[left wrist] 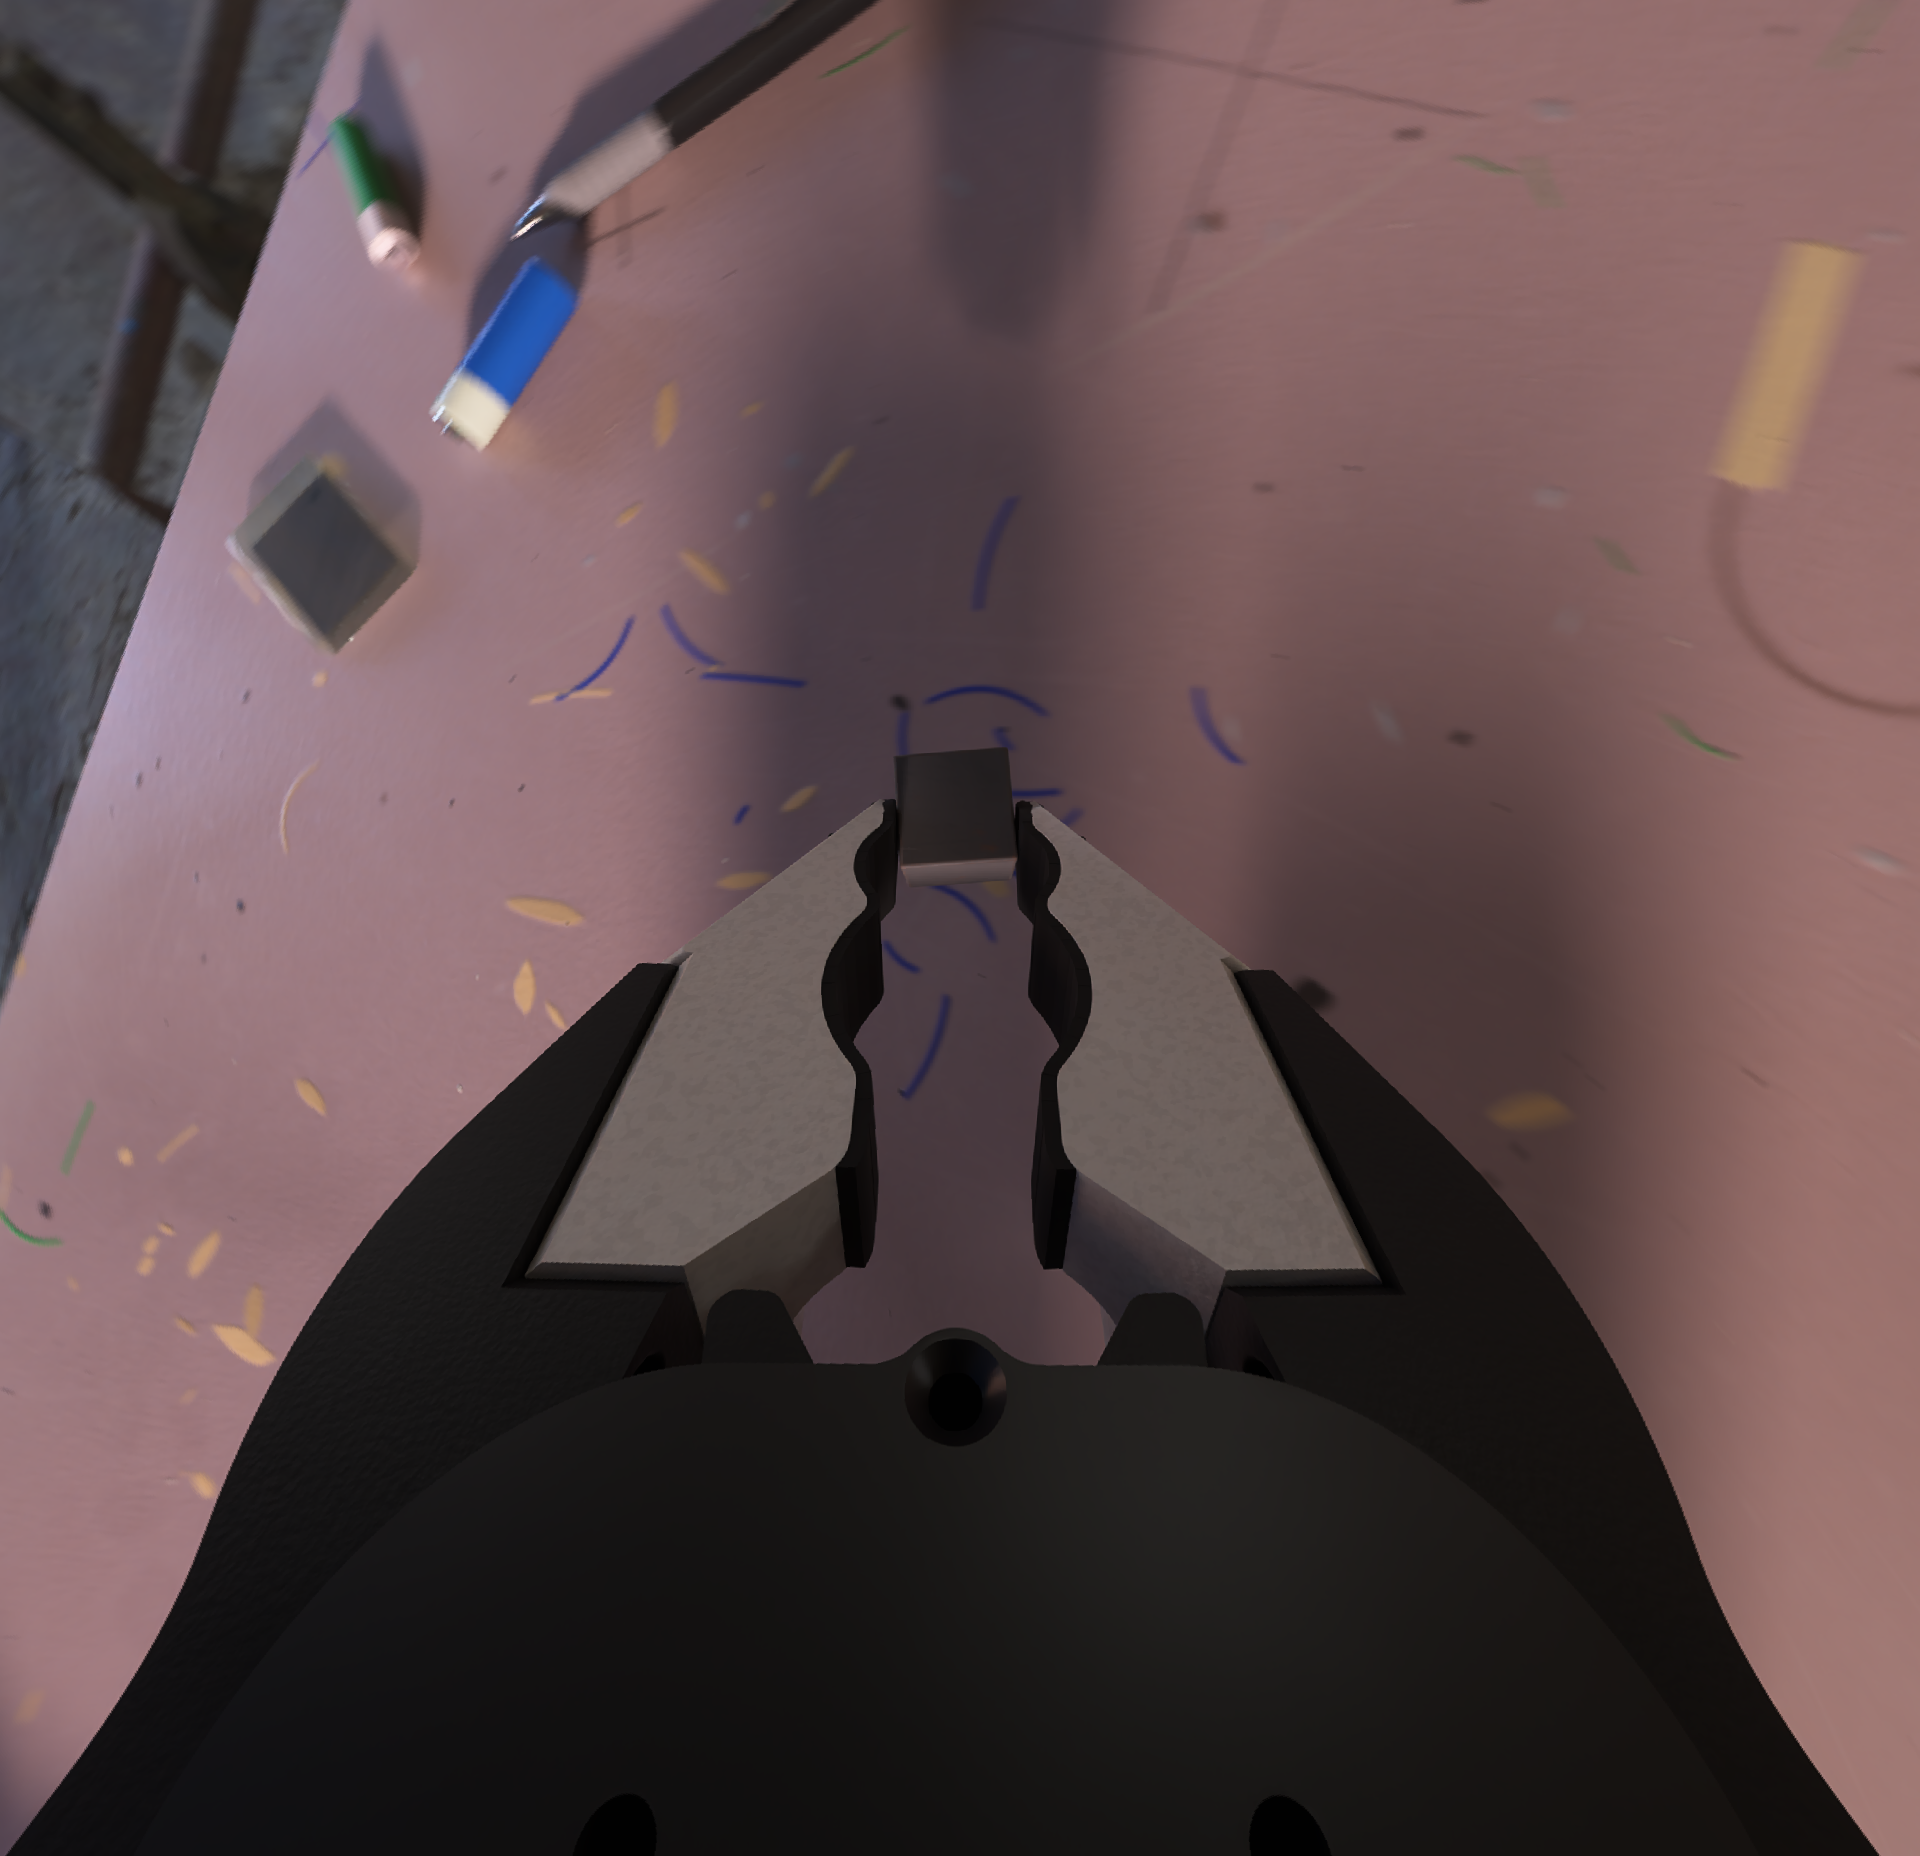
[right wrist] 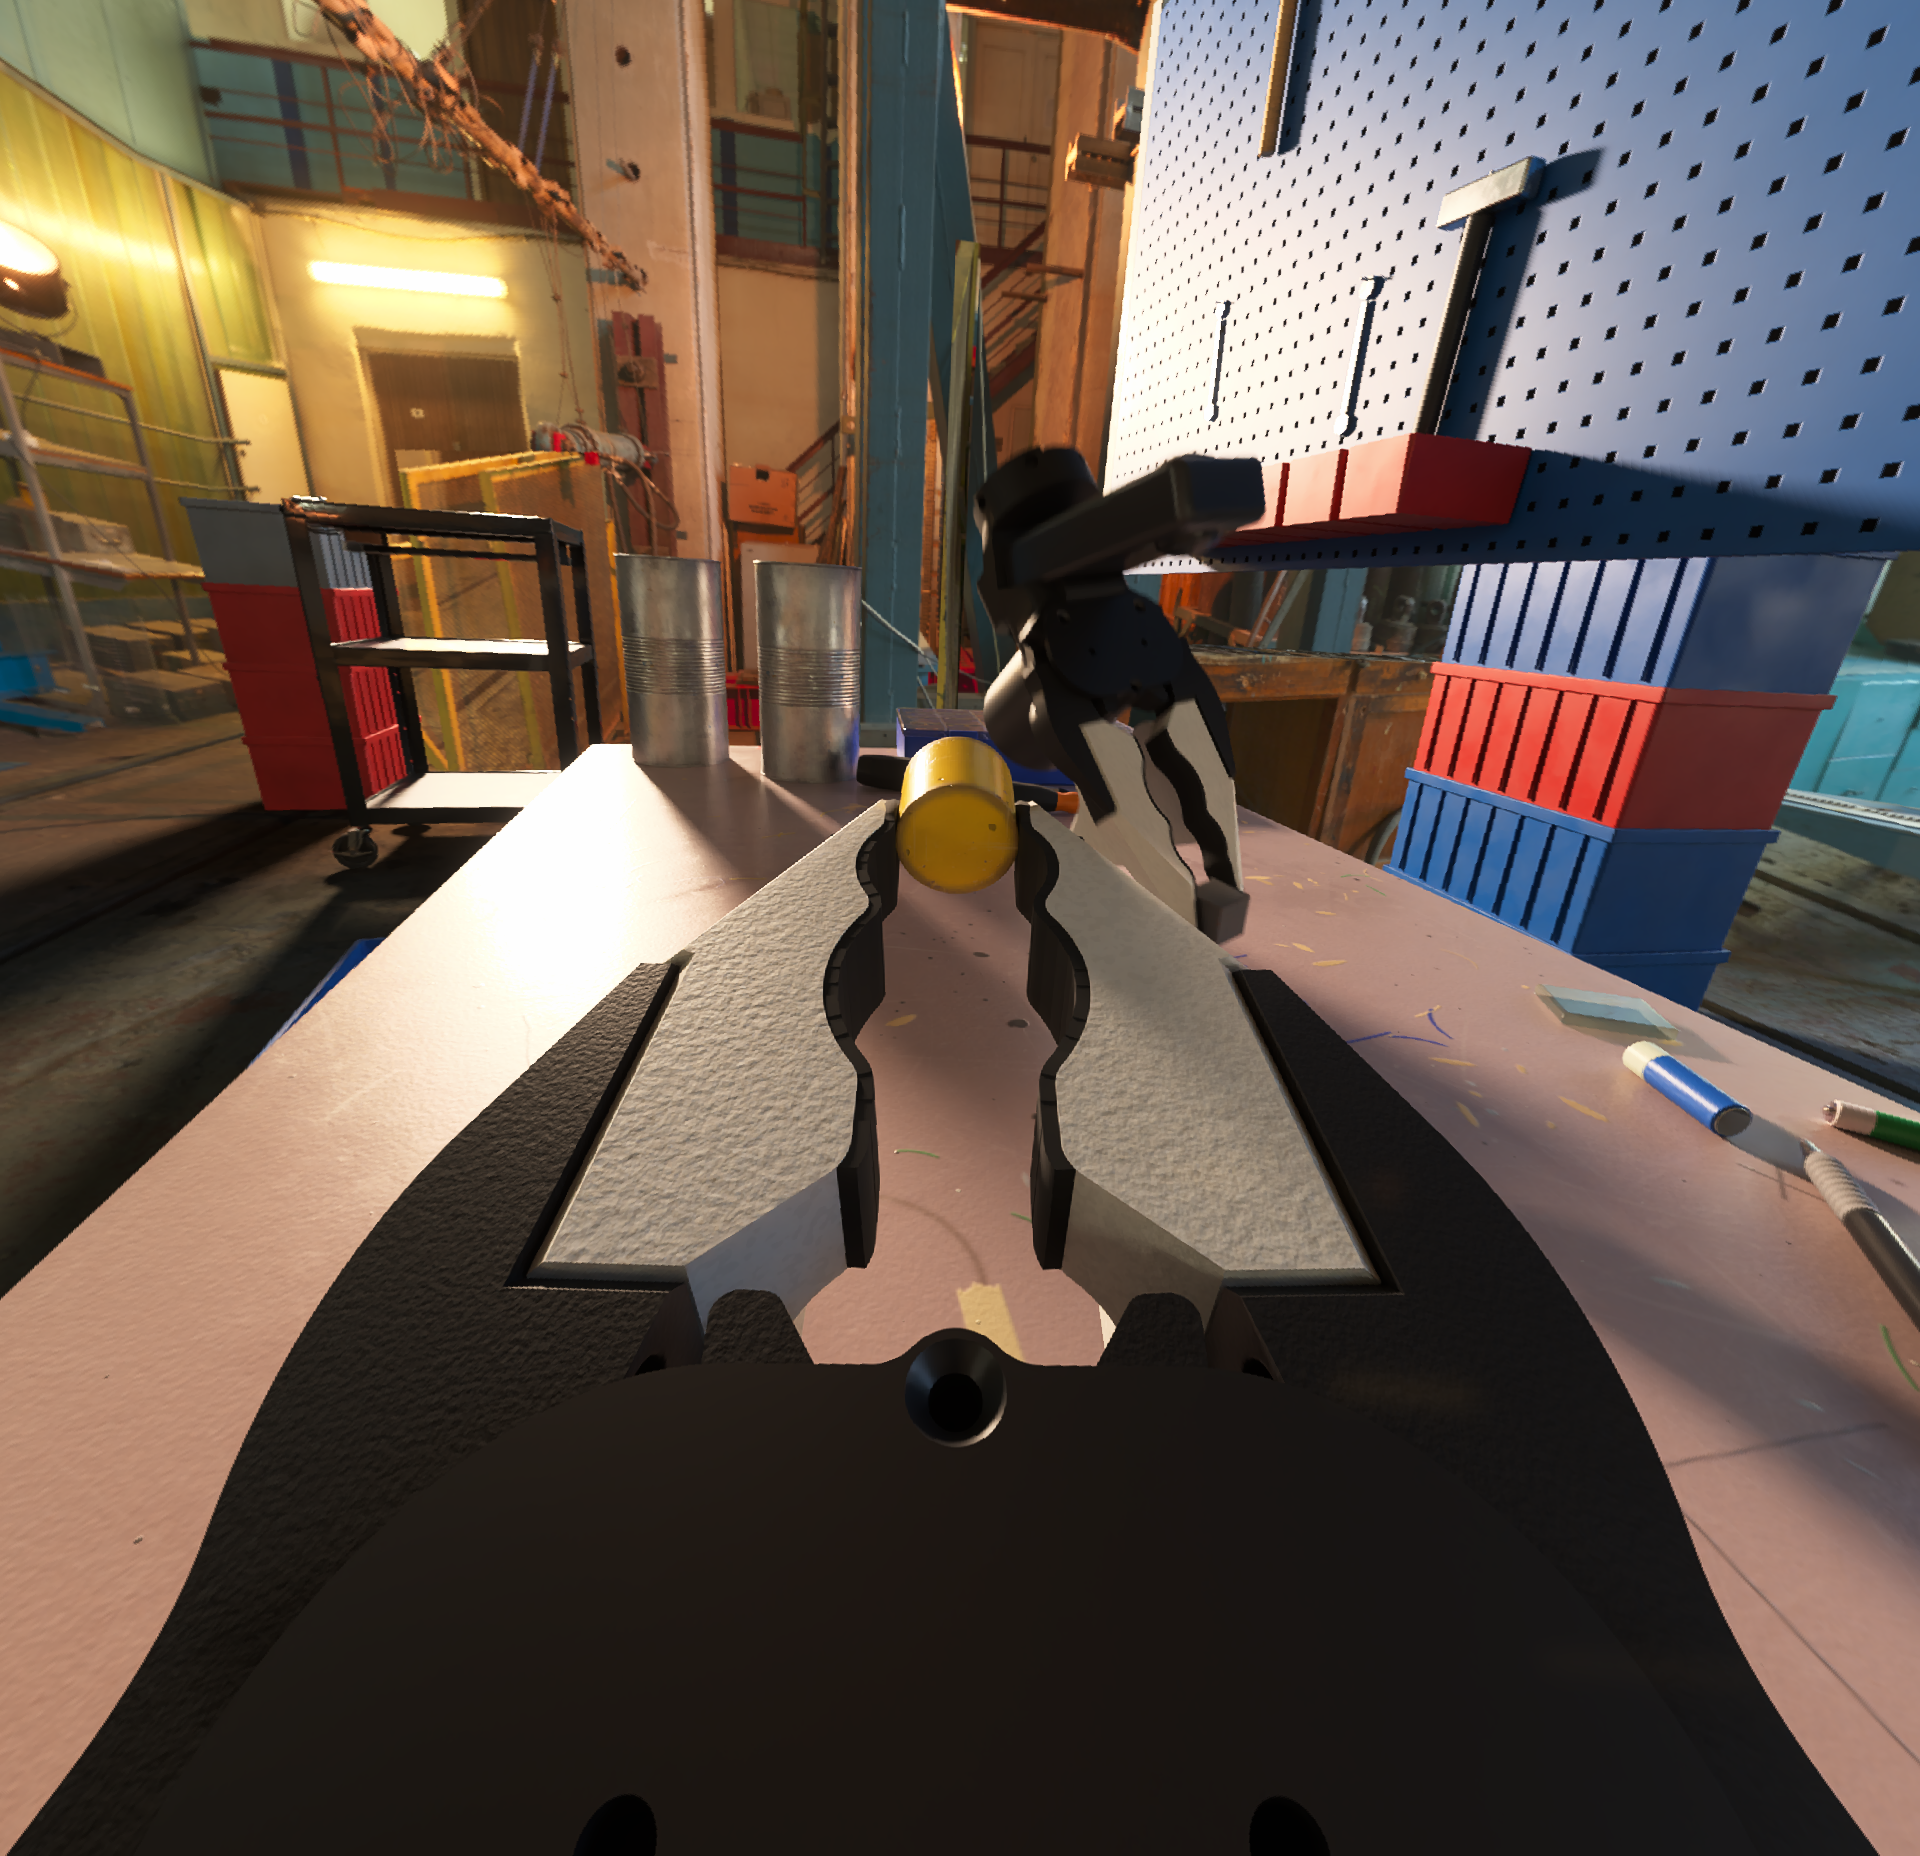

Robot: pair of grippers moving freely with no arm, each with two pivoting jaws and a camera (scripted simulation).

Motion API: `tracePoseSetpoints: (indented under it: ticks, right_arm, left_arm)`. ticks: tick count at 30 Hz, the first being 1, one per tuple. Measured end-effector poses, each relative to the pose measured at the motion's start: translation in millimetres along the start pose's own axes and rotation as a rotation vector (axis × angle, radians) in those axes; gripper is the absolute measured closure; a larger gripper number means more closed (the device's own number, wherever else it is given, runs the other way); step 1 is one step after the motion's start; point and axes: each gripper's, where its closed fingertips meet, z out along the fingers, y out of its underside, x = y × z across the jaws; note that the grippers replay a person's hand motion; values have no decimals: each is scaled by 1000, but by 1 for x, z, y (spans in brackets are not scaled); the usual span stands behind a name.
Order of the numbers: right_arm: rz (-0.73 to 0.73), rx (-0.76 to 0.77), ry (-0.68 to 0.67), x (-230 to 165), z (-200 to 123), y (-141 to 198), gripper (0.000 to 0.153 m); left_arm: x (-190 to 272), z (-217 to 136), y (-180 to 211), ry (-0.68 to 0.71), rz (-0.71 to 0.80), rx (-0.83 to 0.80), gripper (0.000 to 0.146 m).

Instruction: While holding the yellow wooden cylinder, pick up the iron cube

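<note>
In the left wrist view my left gripper (left wrist: 956, 832) is shut on the small grey iron cube (left wrist: 954, 815), held at the fingertips above the pink table (left wrist: 1351, 871). In the right wrist view my right gripper (right wrist: 956, 827) is shut on the yellow wooden cylinder (right wrist: 956, 827), held at the fingertips above the table. The left gripper (right wrist: 1205, 897) also shows there, ahead and to the right, pointing down with the iron cube (right wrist: 1223, 910) at its tips, a little above the table top.
A blue-and-white marker (left wrist: 506, 352), a green pen (left wrist: 369, 185), a glass block (left wrist: 324, 554) and a long metal tool (left wrist: 707, 92) lie at the table's left. Two metal cans (right wrist: 743, 663), stacked blue and red bins (right wrist: 1600, 757) and a blue pegboard (right wrist: 1558, 248) stand beyond.
</note>
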Motion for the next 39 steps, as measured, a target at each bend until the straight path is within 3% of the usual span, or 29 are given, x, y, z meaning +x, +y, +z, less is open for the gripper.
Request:
tracePoseSetpoints:
  ticks: [6, 12, 20, 39]
  right_arm:
    - [25, 13, -9, 0, -1, 0, 131]
    - [46, 28, -24, -1, -1, -1, 131]
    - [57, 23, -26, -1, 0, 0, 131]
    - [48, 14, -51, -6, 6, -1, 131]
  left_arm:
    - [57, -54, -26, 181, 226, -77, 124]
    - [91, -83, -51, 232, 300, -148, 124]
    - [101, -83, -71, 190, 369, -166, 124]
    - [106, -82, -65, 166, 444, -279, 124]
